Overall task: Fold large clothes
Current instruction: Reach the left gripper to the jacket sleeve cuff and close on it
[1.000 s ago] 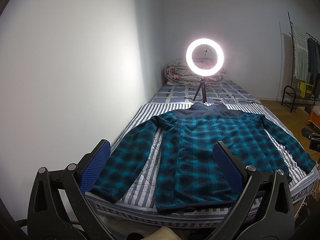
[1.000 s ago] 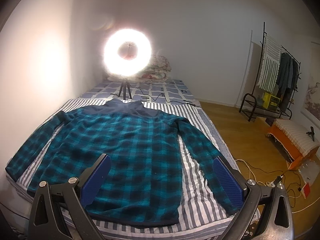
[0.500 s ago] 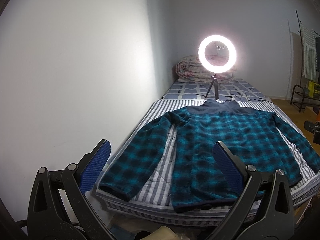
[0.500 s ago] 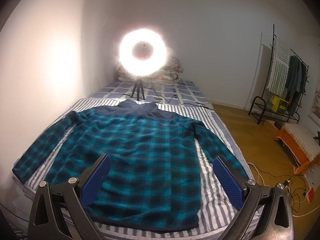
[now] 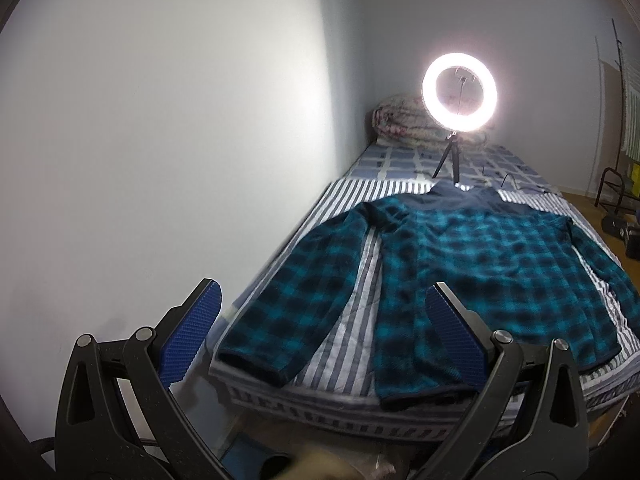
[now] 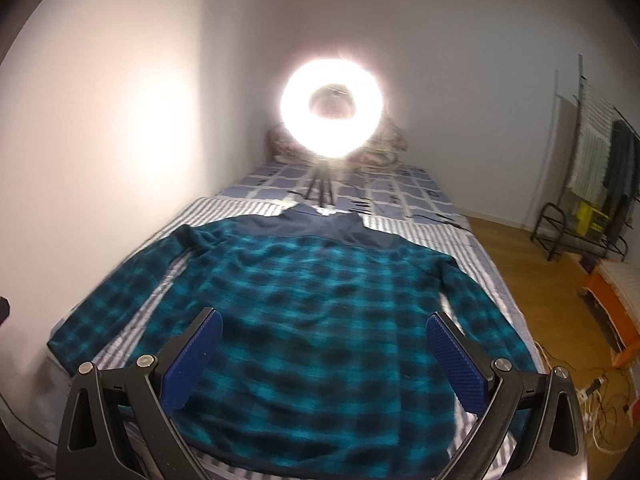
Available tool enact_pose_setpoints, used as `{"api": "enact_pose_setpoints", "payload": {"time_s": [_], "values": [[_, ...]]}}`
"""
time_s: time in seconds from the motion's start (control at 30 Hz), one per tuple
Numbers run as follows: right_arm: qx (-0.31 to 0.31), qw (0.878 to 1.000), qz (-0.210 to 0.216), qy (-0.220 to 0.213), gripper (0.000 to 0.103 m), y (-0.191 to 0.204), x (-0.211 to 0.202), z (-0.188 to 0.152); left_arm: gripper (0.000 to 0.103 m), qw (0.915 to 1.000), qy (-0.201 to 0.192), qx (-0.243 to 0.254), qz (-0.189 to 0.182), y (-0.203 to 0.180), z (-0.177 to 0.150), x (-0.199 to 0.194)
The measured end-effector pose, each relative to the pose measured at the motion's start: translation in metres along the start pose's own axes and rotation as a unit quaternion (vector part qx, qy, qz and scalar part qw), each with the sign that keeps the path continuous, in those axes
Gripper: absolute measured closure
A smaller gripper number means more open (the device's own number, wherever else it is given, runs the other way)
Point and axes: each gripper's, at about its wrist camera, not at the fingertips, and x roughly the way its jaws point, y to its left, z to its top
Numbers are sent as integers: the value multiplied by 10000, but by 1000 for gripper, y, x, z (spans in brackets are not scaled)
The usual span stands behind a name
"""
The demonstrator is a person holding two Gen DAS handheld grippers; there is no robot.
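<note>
My teal-and-black plaid fleece shirt lies spread flat on the striped bed, unfolded. Left tool and right tool both hang released, empty. Next I'd judge: reach down for a near sleeve cuff.

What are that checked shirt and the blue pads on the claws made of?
The shirt looks like soft fleece or brushed flannel: fuzzy, matte teal-and-black plaid, thick hem. The blue pads look like ribbed rubber or plastic, matte with a fine grid texture; which one cannot be told.
</note>
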Motion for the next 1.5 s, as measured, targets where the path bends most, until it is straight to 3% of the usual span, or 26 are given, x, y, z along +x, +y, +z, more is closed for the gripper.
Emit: {"api": "enact_pose_setpoints", "payload": {"time_s": [0.2, 0.37, 0.43, 0.53, 0.63, 0.87, 1.03, 1.1, 1.3, 1.5], "values": [[-556, 9959, 696, -161, 2, 31, 21, 15, 3, 9995, 135, -35, 292, 23, -28, 7], [-1014, 9847, 1413, 62, 23, 71, 49, 43, 23, 9971, 587, -395, 296, 47, -54, 22], [-1033, 9792, 1726, 269, 31, 88, 68, 54, 38, 9947, 817, -601, 195, 57, -62, 30], [-953, 9671, 2259, 682, 45, 116, 95, 61, 43, 9880, 1064, -1120, 38, 78, -76, 41], [-1065, 9529, 2642, 1043, 49, 147, 117, 50, 43, 9803, 1239, -1536, -28, 96, -86, 55], [-1319, 9365, 2797, 1656, 54, 179, 143, 8, 43, 9617, 1598, -2216, -220, 115, -100, 108], [-1294, 9382, 2743, 1669, 54, 172, 150, 4, 43, 9323, 1841, -3094, -353, 137, -112, 148], [-1256, 9403, 2706, 1637, 54, 168, 148, 6, 43, 9259, 1878, -3265, -283, 143, -114, 158], [-1236, 9438, 2620, 1593, 54, 157, 145, 9, 43, 9214, 1924, -3376, 30, 152, -116, 177], [-1293, 9427, 2609, 1626, 54, 157, 144, 4, 45, 9318, 1916, -3079, 129, 147, -109, 193]]}}
